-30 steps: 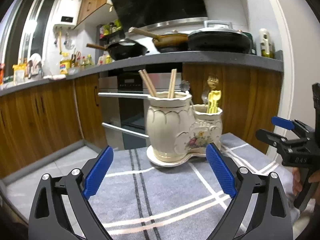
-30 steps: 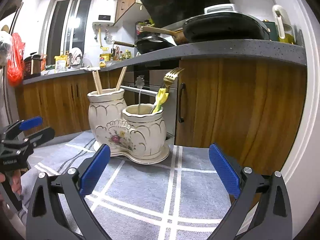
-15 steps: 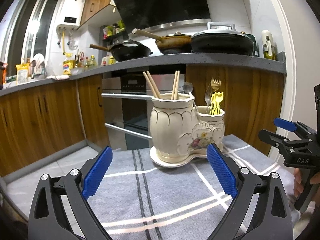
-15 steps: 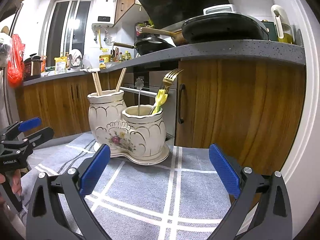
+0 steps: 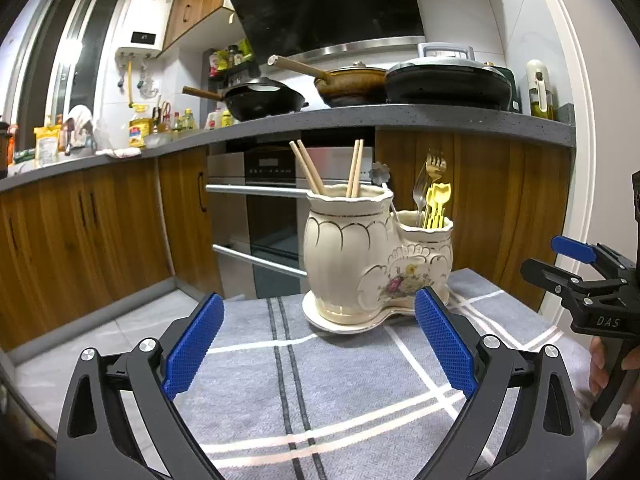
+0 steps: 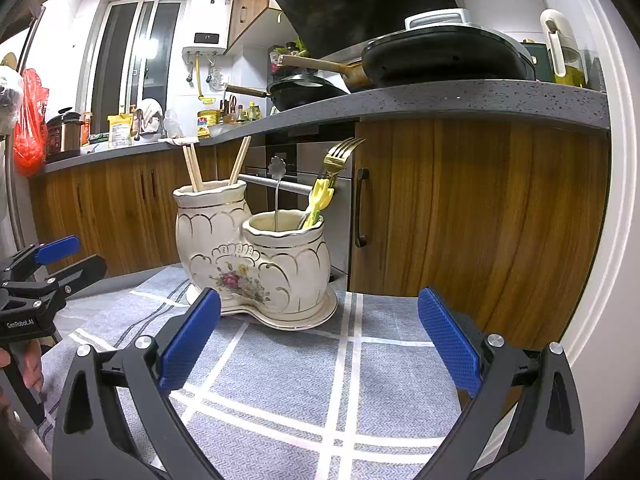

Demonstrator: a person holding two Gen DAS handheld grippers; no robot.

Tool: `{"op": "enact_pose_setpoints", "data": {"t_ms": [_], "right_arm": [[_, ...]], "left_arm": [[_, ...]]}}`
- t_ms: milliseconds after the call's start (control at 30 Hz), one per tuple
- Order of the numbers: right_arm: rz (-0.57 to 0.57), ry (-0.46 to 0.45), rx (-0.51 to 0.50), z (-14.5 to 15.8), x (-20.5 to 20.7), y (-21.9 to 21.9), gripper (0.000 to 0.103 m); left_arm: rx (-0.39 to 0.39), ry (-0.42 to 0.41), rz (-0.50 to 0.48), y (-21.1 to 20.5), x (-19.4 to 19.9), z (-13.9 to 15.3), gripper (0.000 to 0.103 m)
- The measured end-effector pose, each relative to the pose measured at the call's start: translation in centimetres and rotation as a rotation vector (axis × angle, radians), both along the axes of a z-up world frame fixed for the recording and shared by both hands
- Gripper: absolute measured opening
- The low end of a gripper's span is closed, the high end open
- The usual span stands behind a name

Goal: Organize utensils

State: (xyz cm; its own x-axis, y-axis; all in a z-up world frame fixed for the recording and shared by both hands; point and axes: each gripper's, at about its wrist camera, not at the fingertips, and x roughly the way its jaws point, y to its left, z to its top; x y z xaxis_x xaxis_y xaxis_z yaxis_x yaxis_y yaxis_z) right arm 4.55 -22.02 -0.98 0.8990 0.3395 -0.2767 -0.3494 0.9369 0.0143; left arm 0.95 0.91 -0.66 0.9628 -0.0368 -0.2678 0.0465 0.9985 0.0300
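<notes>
A home kitchen: countertop pans (image 5: 260, 100), oven (image 5: 272, 208), wooden cabinets (image 5: 80, 232).

Each handheld black plastic two-finger left gripper (image 5: 318, 338) and matching right gripper (image 6: 318, 340) carries blue, cross-hatched rubber pads (image 5: 194, 344) on angular, cut-out arms fastened with silver round-headed screws (image 5: 147, 345). White lettering reads "DAS" on one body (image 5: 608, 322) and "GenRobot.AI" on the other (image 6: 20, 324).

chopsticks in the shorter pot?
No, the chopsticks stand in the taller pot; the shorter pot holds forks and a spoon.
</notes>
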Motion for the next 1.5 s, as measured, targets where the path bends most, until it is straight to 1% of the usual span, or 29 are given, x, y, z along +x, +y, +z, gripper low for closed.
{"op": "enact_pose_setpoints", "data": {"t_ms": [1500], "right_arm": [[0.0,0.0,0.0,0.01,0.01,-0.08,0.098]], "left_arm": [[-0.002,0.0,0.016,0.5,-0.18,-0.17,0.098]]}}
